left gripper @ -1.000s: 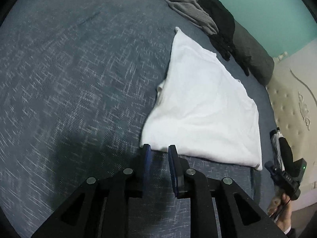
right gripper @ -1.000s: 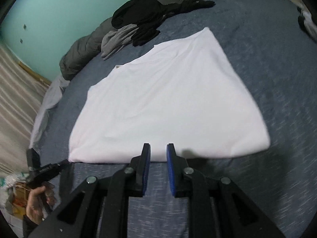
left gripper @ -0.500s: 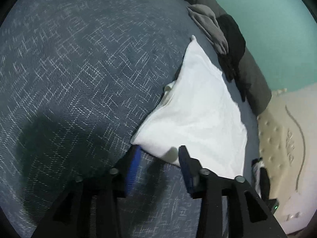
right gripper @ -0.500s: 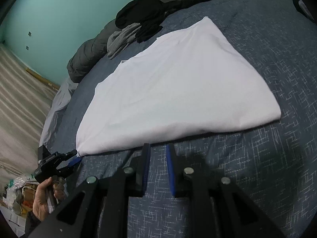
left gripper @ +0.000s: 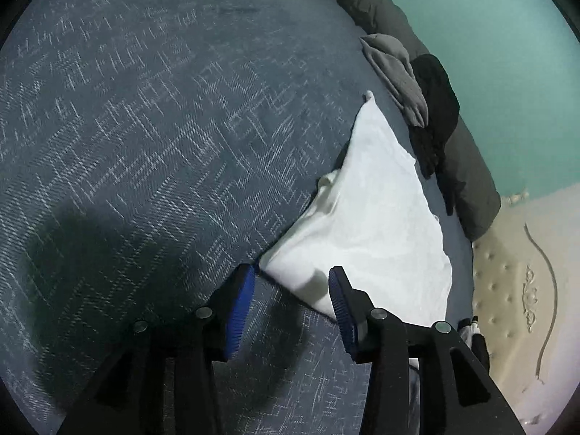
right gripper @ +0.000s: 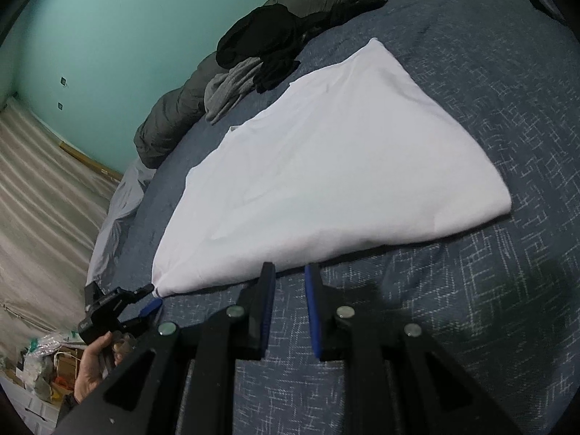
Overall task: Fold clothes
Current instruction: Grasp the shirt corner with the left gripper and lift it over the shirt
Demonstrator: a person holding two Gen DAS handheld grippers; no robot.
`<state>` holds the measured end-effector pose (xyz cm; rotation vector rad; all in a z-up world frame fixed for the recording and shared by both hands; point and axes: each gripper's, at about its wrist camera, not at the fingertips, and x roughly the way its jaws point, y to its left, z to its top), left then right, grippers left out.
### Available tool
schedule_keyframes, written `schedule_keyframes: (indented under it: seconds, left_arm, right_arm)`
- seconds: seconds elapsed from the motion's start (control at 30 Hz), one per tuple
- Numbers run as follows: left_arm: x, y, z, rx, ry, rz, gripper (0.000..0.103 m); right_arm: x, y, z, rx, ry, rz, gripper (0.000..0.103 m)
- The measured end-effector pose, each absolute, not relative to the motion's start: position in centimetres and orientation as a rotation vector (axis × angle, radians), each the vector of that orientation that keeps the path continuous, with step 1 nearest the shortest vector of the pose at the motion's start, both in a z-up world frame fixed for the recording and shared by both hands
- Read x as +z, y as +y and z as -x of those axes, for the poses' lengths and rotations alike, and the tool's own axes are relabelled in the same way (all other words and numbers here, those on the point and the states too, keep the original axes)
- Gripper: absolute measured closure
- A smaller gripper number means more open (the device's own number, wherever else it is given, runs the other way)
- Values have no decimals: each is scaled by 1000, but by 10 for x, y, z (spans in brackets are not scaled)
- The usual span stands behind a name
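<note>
A white folded garment (left gripper: 366,224) lies flat on the blue patterned bedspread (left gripper: 152,137). My left gripper (left gripper: 291,277) is open, its jaws standing on either side of the garment's near corner, low on the bed. In the right wrist view the same garment (right gripper: 326,166) spreads across the middle, and the left gripper (right gripper: 150,295) shows at its left corner in a hand. My right gripper (right gripper: 288,272) is slightly open and empty, its tips at the garment's near edge.
A grey garment (right gripper: 232,87) and a black garment (right gripper: 268,50) lie piled at the far side against a dark rolled duvet (right gripper: 174,119). A cream tufted headboard (left gripper: 522,290) stands at the right. The teal wall (right gripper: 127,29) is behind.
My left gripper has opened wide and moved down to the garment's corner. My right gripper has closed in on the near edge, still slightly open.
</note>
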<state>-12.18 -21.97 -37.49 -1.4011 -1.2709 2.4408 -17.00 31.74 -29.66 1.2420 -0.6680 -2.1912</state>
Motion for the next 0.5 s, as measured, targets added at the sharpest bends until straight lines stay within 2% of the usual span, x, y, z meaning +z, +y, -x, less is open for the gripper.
schedule_keyframes:
  seconds: [0.4, 0.47, 0.5]
  left_arm:
    - [-372, -200, 141, 2485, -1185, 1315, 56]
    - [-373, -196, 141, 2485, -1176, 1303, 59]
    - [-373, -195, 142, 2484, -1181, 1296, 65]
  right_arm:
    - [-307, 321, 172, -2169, -750, -1178, 87]
    - [-308, 322, 171, -2169, -756, -1174, 87]
    - [-309, 322, 171, -2169, -759, -1173, 87]
